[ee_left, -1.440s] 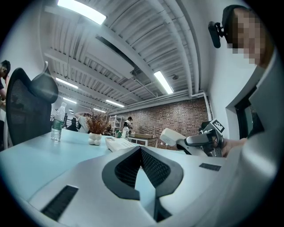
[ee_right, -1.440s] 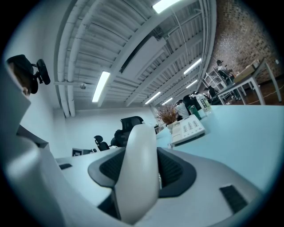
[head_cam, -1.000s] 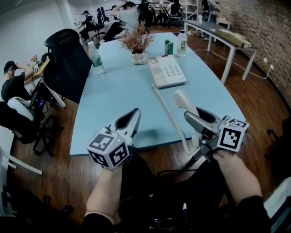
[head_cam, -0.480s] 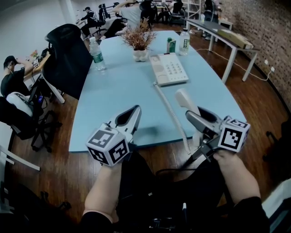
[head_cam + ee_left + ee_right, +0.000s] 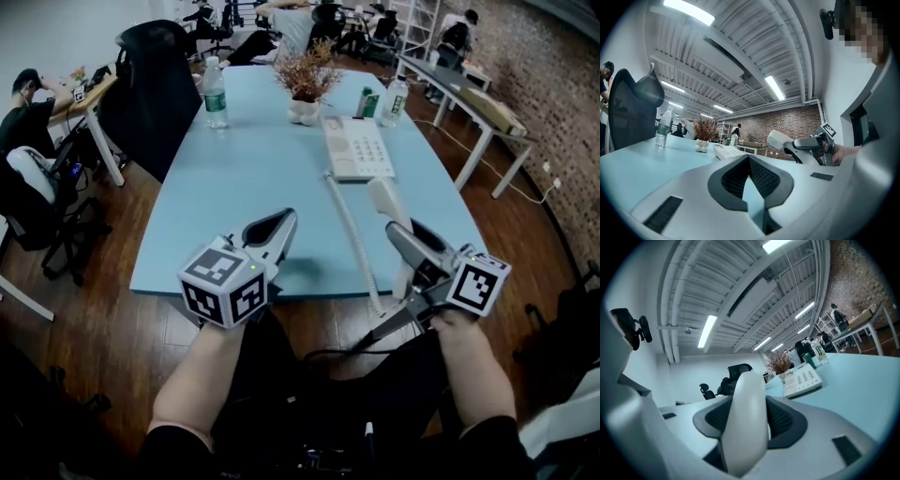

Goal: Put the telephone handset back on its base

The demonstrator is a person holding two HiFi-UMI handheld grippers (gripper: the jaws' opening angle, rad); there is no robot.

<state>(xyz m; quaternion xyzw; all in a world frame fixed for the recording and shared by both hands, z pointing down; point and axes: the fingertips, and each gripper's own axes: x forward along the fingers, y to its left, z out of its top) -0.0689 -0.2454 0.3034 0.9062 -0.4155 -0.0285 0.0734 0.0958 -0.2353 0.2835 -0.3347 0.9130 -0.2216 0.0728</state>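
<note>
The white telephone base [image 5: 358, 150] lies face up in the middle of the light-blue table [image 5: 244, 178], past a coiled cord [image 5: 352, 234] that runs from it to the near edge. My right gripper [image 5: 405, 236] is shut on the white handset [image 5: 387, 203], which stands nearly upright above the table's near right edge. In the right gripper view the handset [image 5: 747, 418] fills the gap between the pads [image 5: 786, 420], and the base [image 5: 801, 378] lies ahead to the right. My left gripper [image 5: 279, 223] hovers over the near edge, shut and empty, its tips [image 5: 748, 158] touching.
A dried plant in a white vase [image 5: 306, 89], a green can [image 5: 367, 101] and a bottle [image 5: 395, 101] stand beyond the base. A water bottle [image 5: 215, 92] is at the far left, with a black office chair [image 5: 155, 84] beside the table. People sit at desks beyond.
The head view has shifted slightly, so the table sits a little differently in the picture. Both grippers and the held handset keep about the same place.
</note>
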